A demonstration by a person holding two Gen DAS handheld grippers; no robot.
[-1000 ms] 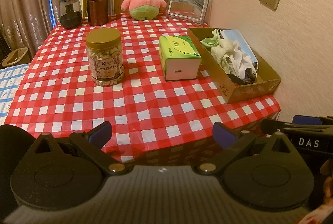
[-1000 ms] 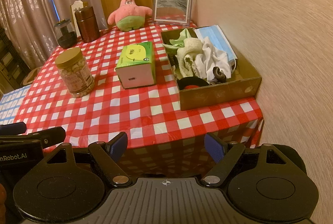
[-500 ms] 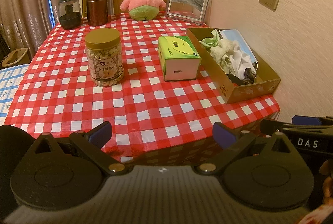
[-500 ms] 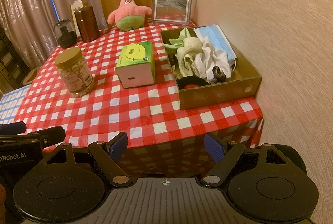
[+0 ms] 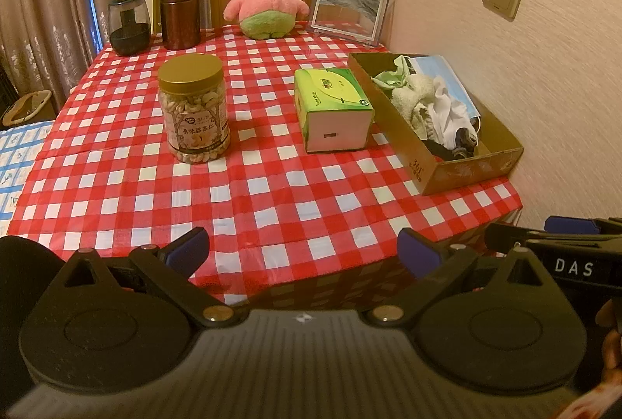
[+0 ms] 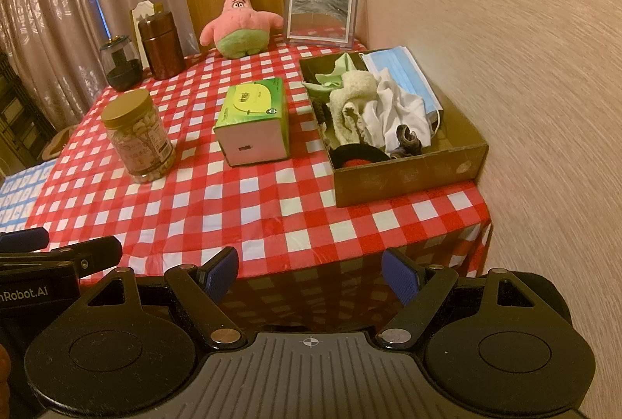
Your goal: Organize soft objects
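Observation:
A brown cardboard box [image 5: 427, 166] [image 6: 408, 177] stands at the table's right edge by the wall. It holds soft things: a cream towel [image 6: 350, 100], a white cloth [image 6: 400, 107], a blue face mask [image 6: 404, 72], a green cloth and dark items. A pink star plush [image 5: 266, 4] [image 6: 241, 22] sits at the far edge of the table. My left gripper [image 5: 303, 249] is open and empty, held off the table's front edge. My right gripper [image 6: 309, 273] is open and empty, held beside it at the front right.
On the red checked tablecloth [image 5: 272, 193] stand a nut jar [image 5: 193, 107], a green tissue box [image 5: 332, 107], a brown canister [image 5: 180, 12], a dark glass jar [image 5: 129, 24] and a picture frame [image 5: 348, 10]. The wall [image 6: 525, 88] runs along the right side.

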